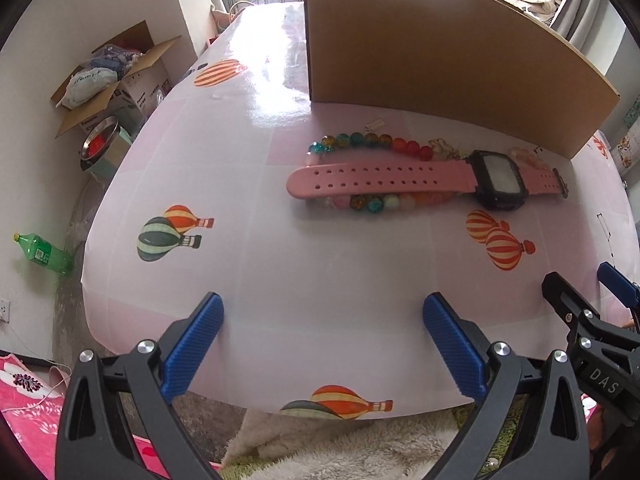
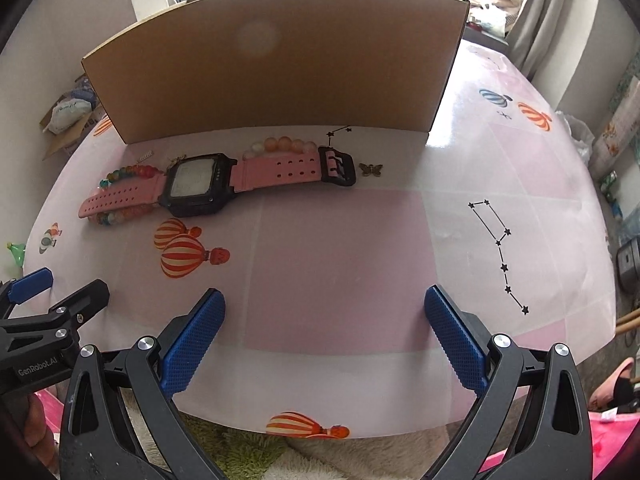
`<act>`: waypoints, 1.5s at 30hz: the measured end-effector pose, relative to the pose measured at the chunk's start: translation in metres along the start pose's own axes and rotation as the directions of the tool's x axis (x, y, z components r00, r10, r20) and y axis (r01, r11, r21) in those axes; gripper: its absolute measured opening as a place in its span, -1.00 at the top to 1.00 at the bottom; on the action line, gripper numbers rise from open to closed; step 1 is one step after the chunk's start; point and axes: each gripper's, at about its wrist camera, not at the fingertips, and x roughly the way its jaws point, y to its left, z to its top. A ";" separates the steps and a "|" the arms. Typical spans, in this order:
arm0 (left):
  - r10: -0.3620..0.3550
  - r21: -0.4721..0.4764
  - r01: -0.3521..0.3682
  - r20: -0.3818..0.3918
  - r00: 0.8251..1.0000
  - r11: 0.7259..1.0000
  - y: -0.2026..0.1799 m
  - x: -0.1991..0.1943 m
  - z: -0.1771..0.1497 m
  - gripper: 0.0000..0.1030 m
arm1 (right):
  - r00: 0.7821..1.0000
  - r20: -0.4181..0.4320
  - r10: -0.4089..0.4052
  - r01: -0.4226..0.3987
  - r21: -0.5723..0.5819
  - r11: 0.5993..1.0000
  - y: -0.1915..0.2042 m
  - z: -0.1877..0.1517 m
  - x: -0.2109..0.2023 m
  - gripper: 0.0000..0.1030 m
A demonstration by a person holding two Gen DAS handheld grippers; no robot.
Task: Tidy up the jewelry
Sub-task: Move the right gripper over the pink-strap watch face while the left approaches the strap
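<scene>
A pink-strapped watch (image 1: 400,178) (image 2: 196,184) with a black square face lies flat on the table. Under and beside it runs a bracelet of coloured glass beads (image 1: 360,142) (image 2: 128,172). Pale pink beads (image 2: 280,145) show behind the strap near the buckle. A small bronze butterfly charm (image 2: 371,169) sits right of the buckle, and a small silver clip (image 2: 145,156) lies near the cardboard. My left gripper (image 1: 322,344) is open near the table's front edge, well short of the watch. My right gripper (image 2: 324,340) is open too, with nothing between its fingers.
A brown cardboard box (image 1: 440,60) (image 2: 280,64) stands upright just behind the jewelry. The table (image 1: 320,272) has a pink cloth printed with balloons. On the floor at the left are an open carton (image 1: 112,76), a metal bowl (image 1: 100,148) and a green bottle (image 1: 44,254).
</scene>
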 end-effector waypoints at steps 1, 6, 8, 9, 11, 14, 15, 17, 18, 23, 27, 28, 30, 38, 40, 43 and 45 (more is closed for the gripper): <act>0.002 0.004 -0.002 0.004 1.000 1.000 0.000 0.000 0.001 -0.92 | 1.000 0.002 0.004 -0.004 0.003 1.000 0.001 -0.002 -0.002 -0.85; -0.001 0.018 0.001 0.031 1.000 1.000 -0.001 -0.001 -0.002 -0.92 | 0.994 0.044 0.096 -0.098 0.035 0.995 -0.010 -0.003 -0.007 -0.85; -0.005 0.030 0.004 0.040 0.999 1.000 -0.001 -0.001 -0.002 -0.92 | 0.981 0.091 0.173 -0.178 0.057 0.982 -0.021 -0.004 -0.014 -0.85; -0.013 0.035 0.012 0.041 0.999 0.999 -0.001 -0.002 -0.003 -0.92 | 0.973 0.117 0.197 -0.205 0.060 0.977 -0.026 -0.002 -0.017 -0.85; -0.029 0.042 0.027 0.038 0.999 0.999 -0.001 -0.003 -0.004 -0.92 | 0.958 0.206 0.199 -0.205 0.011 0.979 -0.030 0.002 -0.033 -0.85; -0.036 0.056 0.034 0.045 0.998 0.998 0.000 -0.003 -0.004 -0.92 | 0.940 0.277 0.199 -0.168 -0.132 0.977 -0.019 0.012 -0.048 -0.84; -0.038 0.057 0.035 0.046 0.998 0.998 0.000 -0.003 -0.003 -0.92 | 0.929 0.275 0.249 -0.201 -0.190 0.961 -0.014 0.016 -0.050 -0.82; -0.043 0.063 0.039 0.049 0.998 0.997 0.000 -0.003 -0.003 -0.92 | 0.914 0.241 0.328 -0.262 -0.267 0.927 -0.014 0.034 -0.040 -0.72; -0.046 0.068 0.043 0.051 0.998 0.997 0.001 -0.002 -0.003 -0.92 | 0.904 0.209 0.372 -0.293 -0.328 0.898 -0.005 0.040 -0.036 -0.66; -0.068 0.103 0.061 0.070 0.995 0.993 0.004 -0.002 -0.004 -0.92 | 0.878 0.093 0.469 -0.354 -0.535 0.768 0.028 0.051 -0.019 -0.50; -0.092 0.135 0.081 0.077 0.993 0.988 0.006 -0.002 -0.003 -0.92 | 0.883 0.018 0.469 -0.350 -0.641 0.683 0.043 0.051 -0.006 -0.50; -0.098 0.142 0.086 0.079 0.992 0.986 0.006 -0.002 -0.003 -0.92 | 0.882 -0.006 0.471 -0.358 -0.657 0.663 0.043 0.053 -0.004 -0.50; -0.106 0.152 0.092 0.089 0.990 0.984 0.007 -0.002 -0.002 -0.92 | 0.881 -0.066 0.468 -0.383 -0.681 0.624 0.046 0.057 0.002 -0.50; -0.168 0.123 0.145 0.200 0.965 0.982 0.012 -0.013 0.002 -0.80 | 0.914 -0.182 0.363 -0.364 -0.763 0.534 0.054 0.052 0.025 -0.48; -0.174 0.124 0.150 0.219 0.960 0.981 0.011 -0.015 0.003 -0.73 | 0.918 -0.185 0.350 -0.357 -0.771 0.528 0.054 0.050 0.023 -0.30; -0.182 0.135 0.154 0.224 0.958 0.979 0.008 -0.015 0.005 -0.59 | 0.925 -0.191 0.327 -0.346 -0.777 0.526 0.060 0.053 0.022 0.07; -0.199 0.147 0.168 0.226 0.954 0.975 0.006 -0.015 0.006 -0.51 | 0.925 -0.203 0.321 -0.353 -0.771 0.530 0.059 0.055 0.021 0.07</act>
